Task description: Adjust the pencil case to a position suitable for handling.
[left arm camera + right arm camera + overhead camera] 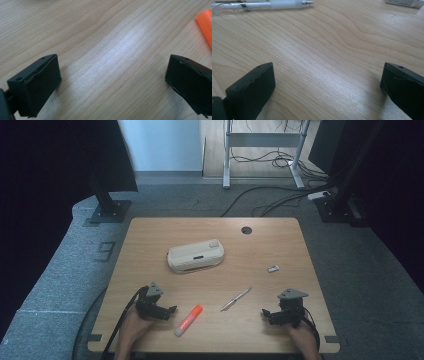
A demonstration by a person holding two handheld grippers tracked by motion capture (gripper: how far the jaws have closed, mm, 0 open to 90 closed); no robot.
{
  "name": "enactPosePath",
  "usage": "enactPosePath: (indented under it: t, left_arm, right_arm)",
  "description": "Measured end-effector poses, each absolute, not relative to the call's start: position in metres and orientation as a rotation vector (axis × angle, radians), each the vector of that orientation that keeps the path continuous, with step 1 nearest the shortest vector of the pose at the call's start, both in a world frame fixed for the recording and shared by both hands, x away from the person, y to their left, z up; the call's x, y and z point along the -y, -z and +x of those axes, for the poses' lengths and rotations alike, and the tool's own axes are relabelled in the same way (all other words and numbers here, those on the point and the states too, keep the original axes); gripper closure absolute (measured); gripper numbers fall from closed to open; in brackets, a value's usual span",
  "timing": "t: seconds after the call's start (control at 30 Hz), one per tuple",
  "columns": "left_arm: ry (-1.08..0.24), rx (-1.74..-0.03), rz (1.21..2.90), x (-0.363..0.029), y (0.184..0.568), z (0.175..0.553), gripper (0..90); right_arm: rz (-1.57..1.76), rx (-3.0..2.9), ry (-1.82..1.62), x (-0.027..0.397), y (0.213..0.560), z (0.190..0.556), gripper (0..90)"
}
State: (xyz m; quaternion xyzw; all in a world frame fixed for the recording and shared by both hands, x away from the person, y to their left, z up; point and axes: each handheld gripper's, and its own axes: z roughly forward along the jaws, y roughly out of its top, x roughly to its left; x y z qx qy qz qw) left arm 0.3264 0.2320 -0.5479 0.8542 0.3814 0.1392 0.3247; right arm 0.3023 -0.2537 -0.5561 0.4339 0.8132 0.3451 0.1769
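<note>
The left gripper [170, 310] rests on the table [150, 240] with jaws spread and empty, the orange marker [189, 319] just beside it. The right gripper [266, 314], likewise spread, points toward the pen [236, 299].

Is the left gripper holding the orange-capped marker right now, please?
No, the left gripper has its jaws wide apart over bare wood, and the marker lies apart on the table.

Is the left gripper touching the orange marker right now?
Apart. In the high view, bare wood separates the left gripper from the orange marker. The left gripper view shows its jaws wide open over bare table, the marker off to the side.
</note>
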Motion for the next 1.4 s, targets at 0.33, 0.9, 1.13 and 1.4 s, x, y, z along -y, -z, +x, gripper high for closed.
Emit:
enactPosePath:
  t: [0.33, 0.9, 1.13, 1.4]
  left_arm:
    - [-0.367, -1.016, 2.239, -0.2318, 0.5480, 0.3265, 0.0]
    - [-0.364, -1.005, 2.237, -0.2322, 0.5478, 0.3273, 0.8]
    - [-0.332, -1.005, 2.232, -0.2333, 0.5463, 0.3292, 0.4]
    - [-0.277, -1.001, 2.212, -0.2362, 0.5385, 0.3313, 1.9]
  right_arm:
    - [1.228, -2.302, -0.977, 0.2536, 0.5562, 0.3022, 0.0]
    - [1.228, -2.302, -0.977, 0.2536, 0.5561, 0.3023, 0.0]
    - [1.228, -2.302, -0.977, 0.2536, 0.5561, 0.3023, 0.0]
    - [1.229, -2.302, -0.977, 0.2536, 0.5561, 0.3024, 0.0]
